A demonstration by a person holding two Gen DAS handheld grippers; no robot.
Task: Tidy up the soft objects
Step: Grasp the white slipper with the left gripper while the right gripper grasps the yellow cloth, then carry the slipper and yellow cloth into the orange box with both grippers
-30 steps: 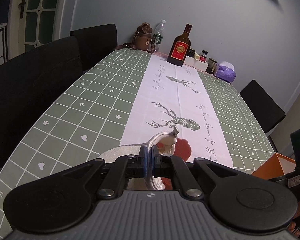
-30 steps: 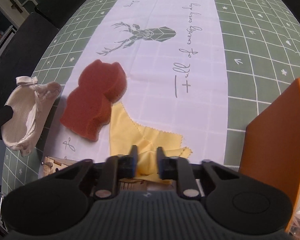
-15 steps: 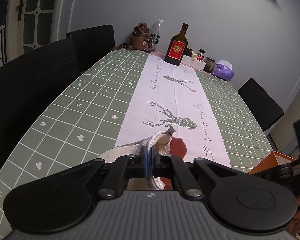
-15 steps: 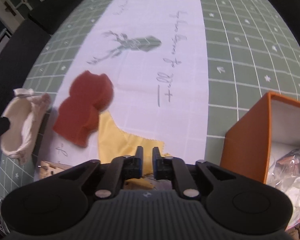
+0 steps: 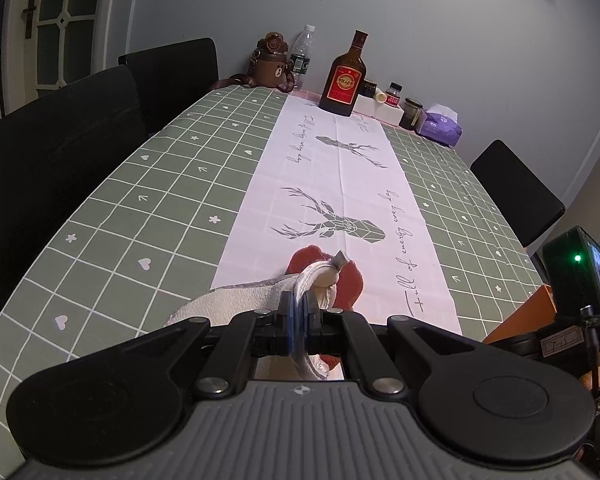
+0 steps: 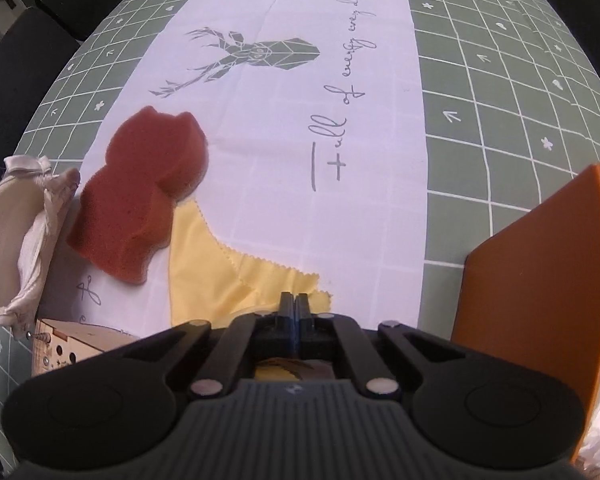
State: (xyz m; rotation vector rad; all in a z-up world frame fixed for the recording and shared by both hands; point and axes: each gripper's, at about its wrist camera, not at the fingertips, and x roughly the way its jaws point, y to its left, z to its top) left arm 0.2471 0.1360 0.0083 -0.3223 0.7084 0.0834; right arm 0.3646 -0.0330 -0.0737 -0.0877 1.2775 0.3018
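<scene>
While our left gripper (image 5: pixel 298 312) is clamping its jaws on the cream pouch's (image 6: pixel 17 248) ribbon, our right gripper (image 6: pixel 294 305) is pressing its jaws together, having just been closing, over the yellow cloth (image 6: pixel 235 276). Beyond, the red sponge (image 6: pixel 147 192) is lying on the tabletop (image 6: pixel 500 92), beside the orange box (image 6: pixel 540 280).

Table (image 5: pixel 147 184) wore a green grid cloth with a white deer-print runner (image 6: pixel 283 128) down the middle. On the runner: red sponge (image 6: pixel 139 200) overlapping one corner of a yellow cloth (image 6: pixel 235 276). Cream pouch (image 6: pixel 15 240) sat just beside the sponge, on the green. Orange box (image 6: pixel 540 288) at the near right edge, small wooden box (image 6: pixel 71 344) near left. Bottles, jars and a tissue pack (image 5: pixel 440 126) lined the far end.
</scene>
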